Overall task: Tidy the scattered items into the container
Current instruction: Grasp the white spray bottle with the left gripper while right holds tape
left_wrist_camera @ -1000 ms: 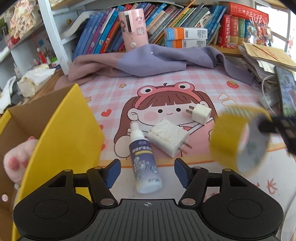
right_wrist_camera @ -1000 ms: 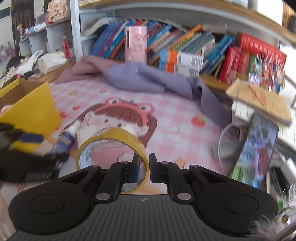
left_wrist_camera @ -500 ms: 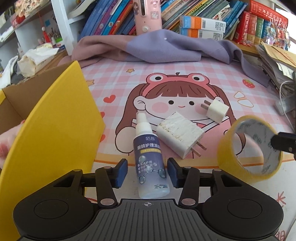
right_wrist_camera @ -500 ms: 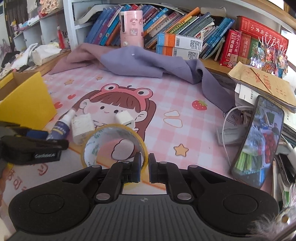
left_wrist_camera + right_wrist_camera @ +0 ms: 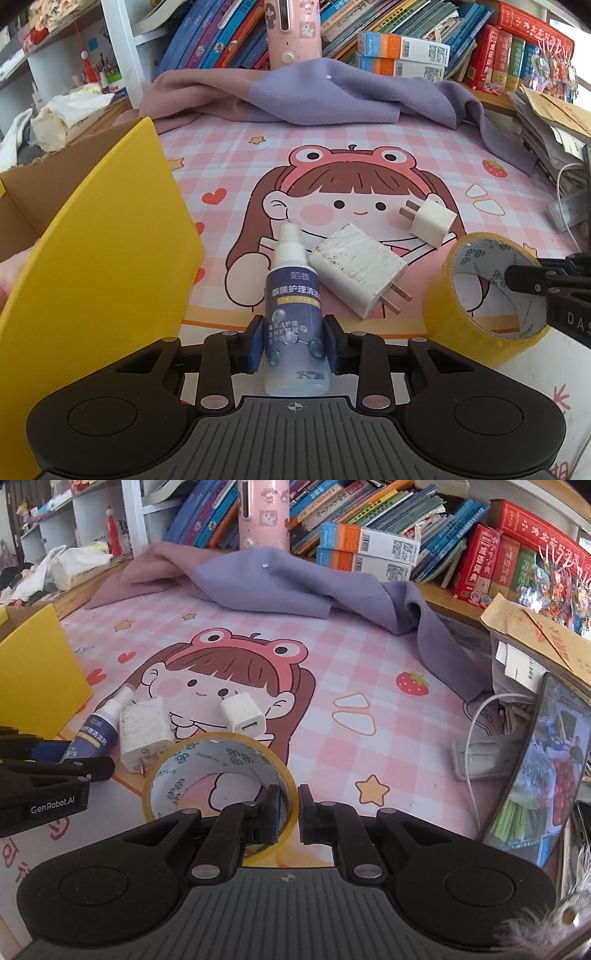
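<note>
A small spray bottle (image 5: 294,321) with a dark blue label lies on the pink cartoon mat, and my left gripper (image 5: 294,345) is shut on its lower body. Against the bottle lies a large white charger (image 5: 356,271), with a smaller white plug (image 5: 432,220) behind it. My right gripper (image 5: 287,814) is shut on the rim of a yellow tape roll (image 5: 218,771), which is also in the left wrist view (image 5: 484,306) at the right. The yellow cardboard box (image 5: 96,258) stands open at the left, something pink inside it.
A purple and pink cloth (image 5: 295,96) is heaped at the back of the mat below a shelf of books (image 5: 406,40). Papers, a white cable (image 5: 480,738) and a phone (image 5: 535,764) crowd the right side.
My left gripper's jaws closed onto the spray bottle. The right gripper lowered the tape roll a little toward the mat.
</note>
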Available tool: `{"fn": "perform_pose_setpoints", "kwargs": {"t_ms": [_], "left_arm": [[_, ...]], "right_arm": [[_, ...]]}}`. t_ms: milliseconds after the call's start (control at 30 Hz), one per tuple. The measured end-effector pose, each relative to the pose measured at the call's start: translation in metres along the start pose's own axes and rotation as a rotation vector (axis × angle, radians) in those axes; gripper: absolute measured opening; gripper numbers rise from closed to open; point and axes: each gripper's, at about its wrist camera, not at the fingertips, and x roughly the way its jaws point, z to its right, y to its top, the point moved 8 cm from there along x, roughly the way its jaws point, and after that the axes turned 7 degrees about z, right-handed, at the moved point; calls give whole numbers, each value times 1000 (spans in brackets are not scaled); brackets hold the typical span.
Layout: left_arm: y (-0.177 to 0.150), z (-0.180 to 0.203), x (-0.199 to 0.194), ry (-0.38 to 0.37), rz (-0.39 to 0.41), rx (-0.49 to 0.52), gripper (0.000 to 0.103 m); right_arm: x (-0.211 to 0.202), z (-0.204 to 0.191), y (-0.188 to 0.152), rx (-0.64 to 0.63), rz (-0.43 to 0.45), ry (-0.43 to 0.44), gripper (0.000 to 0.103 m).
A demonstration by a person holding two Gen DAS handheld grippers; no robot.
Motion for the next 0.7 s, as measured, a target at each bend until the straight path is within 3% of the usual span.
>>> {"fn": "perform_pose_setpoints", "kwargs": {"t_ms": [400, 700], "left_arm": [[0, -5, -45, -40, 66, -22, 31], [-11, -3, -86, -119, 92, -43, 31]], "right_arm": [[-33, -11, -5, 39, 30, 55, 8], [-69, -19, -21, 58, 35, 78, 9]]}}
